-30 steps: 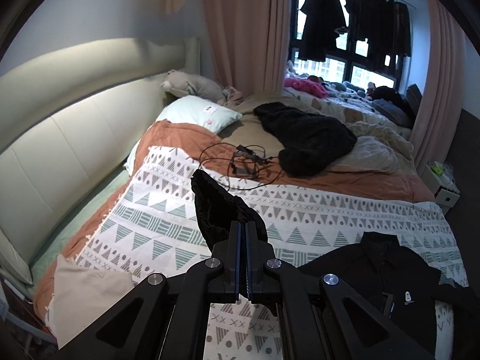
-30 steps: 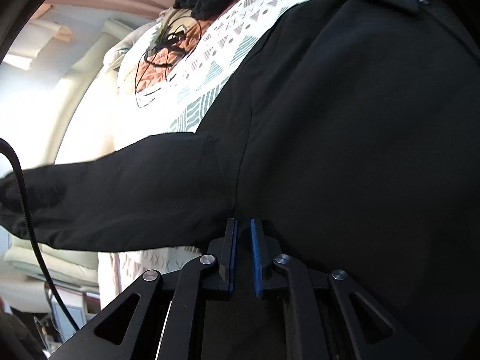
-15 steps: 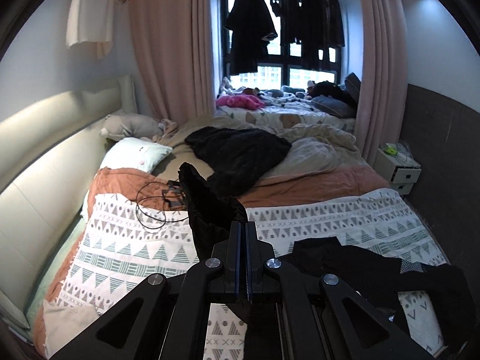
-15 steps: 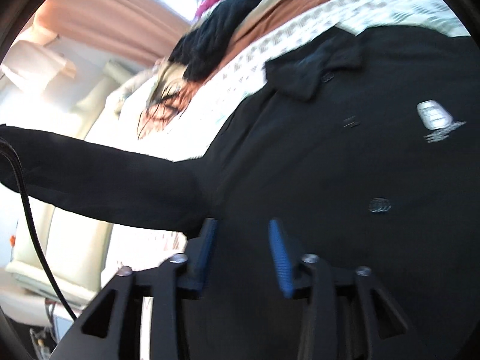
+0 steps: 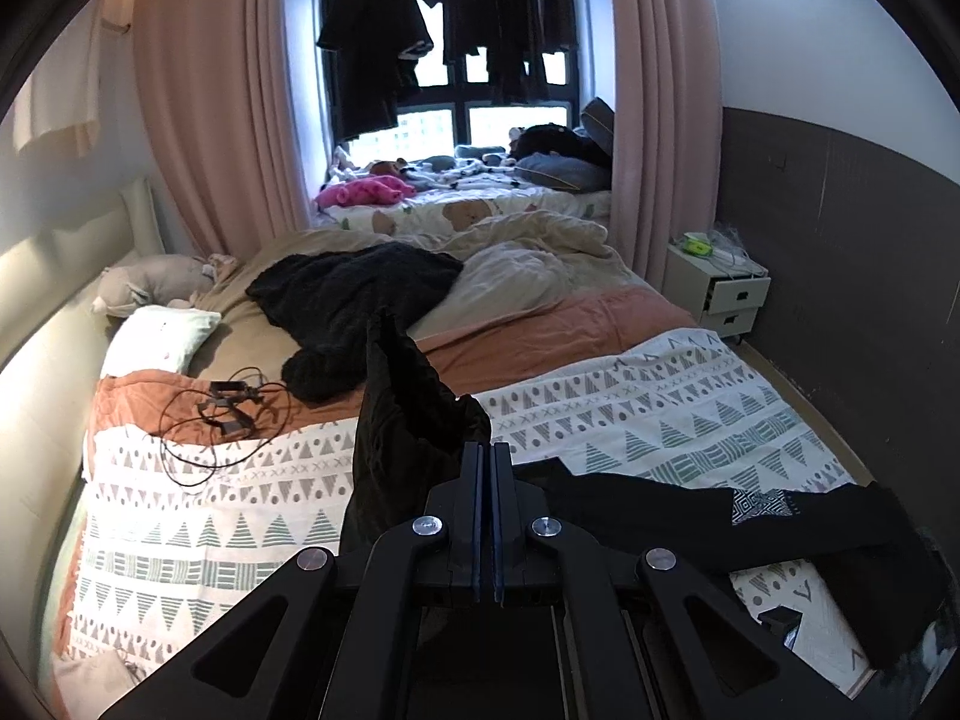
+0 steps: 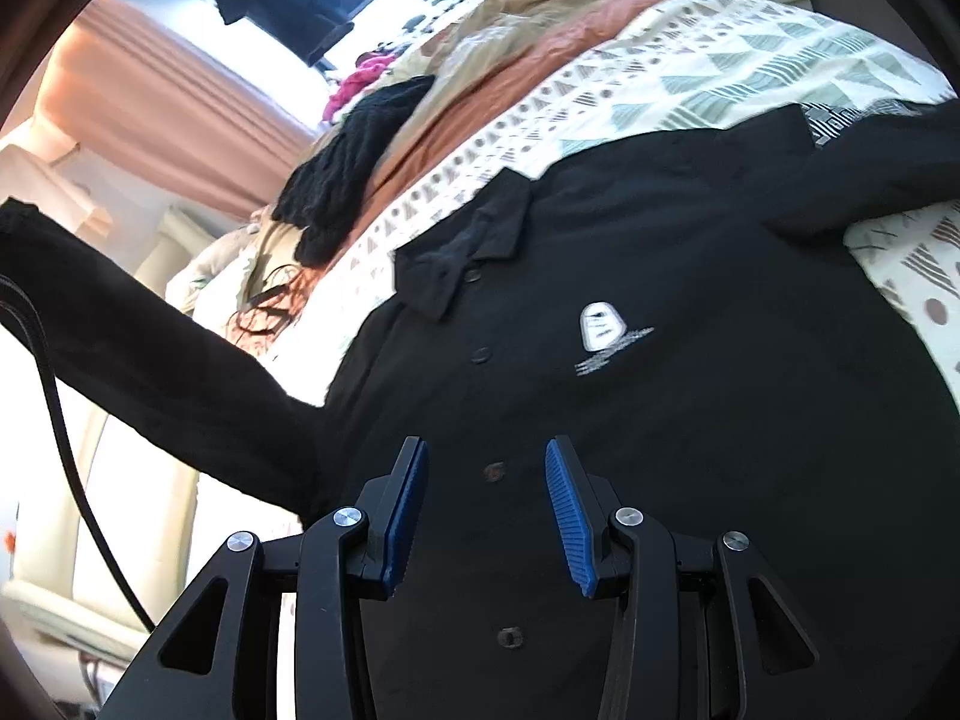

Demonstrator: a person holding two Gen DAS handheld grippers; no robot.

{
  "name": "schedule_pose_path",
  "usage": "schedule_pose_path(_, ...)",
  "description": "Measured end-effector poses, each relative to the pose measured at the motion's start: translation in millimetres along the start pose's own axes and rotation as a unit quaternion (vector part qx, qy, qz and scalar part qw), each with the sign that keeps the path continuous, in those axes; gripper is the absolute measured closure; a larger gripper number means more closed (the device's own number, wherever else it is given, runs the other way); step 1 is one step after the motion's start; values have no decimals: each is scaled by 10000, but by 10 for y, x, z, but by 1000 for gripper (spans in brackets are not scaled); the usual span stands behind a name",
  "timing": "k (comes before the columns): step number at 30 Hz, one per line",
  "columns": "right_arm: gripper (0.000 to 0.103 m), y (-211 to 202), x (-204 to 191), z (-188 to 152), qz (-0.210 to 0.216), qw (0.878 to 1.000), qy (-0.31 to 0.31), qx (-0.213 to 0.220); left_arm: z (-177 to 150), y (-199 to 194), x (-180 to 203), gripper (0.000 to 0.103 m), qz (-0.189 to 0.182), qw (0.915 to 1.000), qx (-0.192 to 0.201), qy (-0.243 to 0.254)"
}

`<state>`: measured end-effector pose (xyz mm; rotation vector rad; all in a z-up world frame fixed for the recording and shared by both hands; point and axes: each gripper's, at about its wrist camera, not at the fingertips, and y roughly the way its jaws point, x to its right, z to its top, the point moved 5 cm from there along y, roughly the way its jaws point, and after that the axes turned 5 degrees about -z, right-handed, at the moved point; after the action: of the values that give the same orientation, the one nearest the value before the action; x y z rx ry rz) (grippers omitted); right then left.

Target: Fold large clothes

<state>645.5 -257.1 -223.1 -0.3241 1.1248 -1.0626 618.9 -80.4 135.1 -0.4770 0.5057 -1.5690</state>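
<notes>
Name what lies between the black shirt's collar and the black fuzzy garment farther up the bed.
In the right wrist view, between collar and fuzzy garment: patterned blanket, then orange bedding.

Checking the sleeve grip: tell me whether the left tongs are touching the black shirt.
Touching. The left wrist view shows the left tongs shut, with the black shirt sleeve bunched up between and above the closed fingers.

We are holding the left black two-finger gripper with its blue-padded jaws pressed together, pinching a fold of black fabric sleeve and raising it. We are keeping the right black two-finger gripper spread wide, blue ribbed pads gripping nothing, angled downward.
</notes>
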Motion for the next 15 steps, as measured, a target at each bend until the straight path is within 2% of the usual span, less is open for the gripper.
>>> schedule_pose_path(7, 61, -83, 409, 239, -358, 9992, 159, 102, -116, 642, 689, 102, -441, 9981, -365, 237)
schedule_pose_path(11, 61, -156, 661, 334, -538, 9978, 361, 154, -226, 970, 1092, 101, -930, 9923, -680, 457)
schedule_pose_path(13, 58, -160, 727, 347, -575, 9971, 466, 150, -336, 1118, 1306, 93, -1105, 9872, -910, 697)
schedule_pose_path(15, 52, -219, 875, 354, -582, 9962, 626, 139, -428, 1248, 1451, 61, -1202, 9831, -1108, 821)
